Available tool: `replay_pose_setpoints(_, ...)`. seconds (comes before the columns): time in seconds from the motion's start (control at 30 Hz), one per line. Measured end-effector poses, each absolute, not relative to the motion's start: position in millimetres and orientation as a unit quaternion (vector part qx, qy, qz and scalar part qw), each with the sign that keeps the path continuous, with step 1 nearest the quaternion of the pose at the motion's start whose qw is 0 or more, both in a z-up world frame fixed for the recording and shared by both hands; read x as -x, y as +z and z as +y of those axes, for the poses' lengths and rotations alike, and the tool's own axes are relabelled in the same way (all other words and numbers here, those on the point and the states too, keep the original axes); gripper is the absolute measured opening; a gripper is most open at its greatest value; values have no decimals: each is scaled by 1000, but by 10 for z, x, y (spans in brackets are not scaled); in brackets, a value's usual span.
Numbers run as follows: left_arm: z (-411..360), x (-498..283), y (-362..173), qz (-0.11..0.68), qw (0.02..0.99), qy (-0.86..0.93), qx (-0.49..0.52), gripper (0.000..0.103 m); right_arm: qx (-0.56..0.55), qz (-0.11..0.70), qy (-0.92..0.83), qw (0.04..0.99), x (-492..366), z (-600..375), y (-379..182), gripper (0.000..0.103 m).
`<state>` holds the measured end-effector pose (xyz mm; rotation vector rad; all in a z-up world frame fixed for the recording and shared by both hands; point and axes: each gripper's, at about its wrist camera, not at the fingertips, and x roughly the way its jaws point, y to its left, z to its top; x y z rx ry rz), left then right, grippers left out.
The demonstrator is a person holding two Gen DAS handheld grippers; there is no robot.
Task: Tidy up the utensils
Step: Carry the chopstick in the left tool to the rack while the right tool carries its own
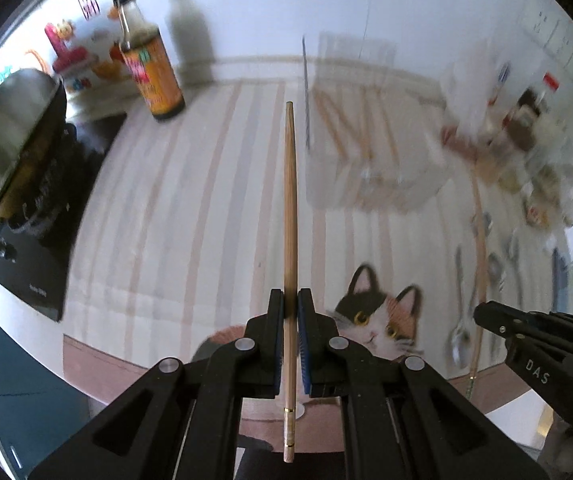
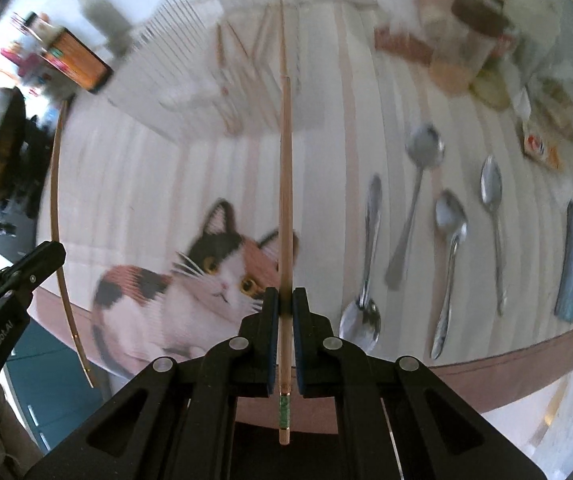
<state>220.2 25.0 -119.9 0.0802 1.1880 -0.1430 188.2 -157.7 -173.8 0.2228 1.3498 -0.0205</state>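
Note:
My left gripper is shut on a wooden chopstick that points forward above the striped cat mat. My right gripper is shut on another wooden chopstick with a green band near its end. A clear utensil holder with several chopsticks in it stands ahead, blurred; it also shows in the right wrist view. Several metal spoons lie on the mat to the right of my right gripper. The right gripper also shows in the left wrist view, low at the right.
A sauce bottle stands at the back left. A steel pot sits on a black stove at the left. Jars and packets crowd the back right. A blue object lies at the mat's right edge.

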Motion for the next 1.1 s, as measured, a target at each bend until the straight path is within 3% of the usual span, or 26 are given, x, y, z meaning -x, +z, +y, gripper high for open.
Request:
replay_pose_setpoints(0.53, -117, -3254, -418, 507, 854, -114, -6, 4, -135, 530, 22, 837, -2860, -1769, -682, 7)
replay_pose_setpoints(0.73, -186, -3910, -608, 549, 827, -122, 14, 4, -146, 532, 17, 834, -3538, -1817, -661, 7)
replay_pose_setpoints(1.1, -336, -4554, -1300, 637, 760, -123, 25, 5, -154, 582, 6, 799, -4347, -1793, -1283, 7)
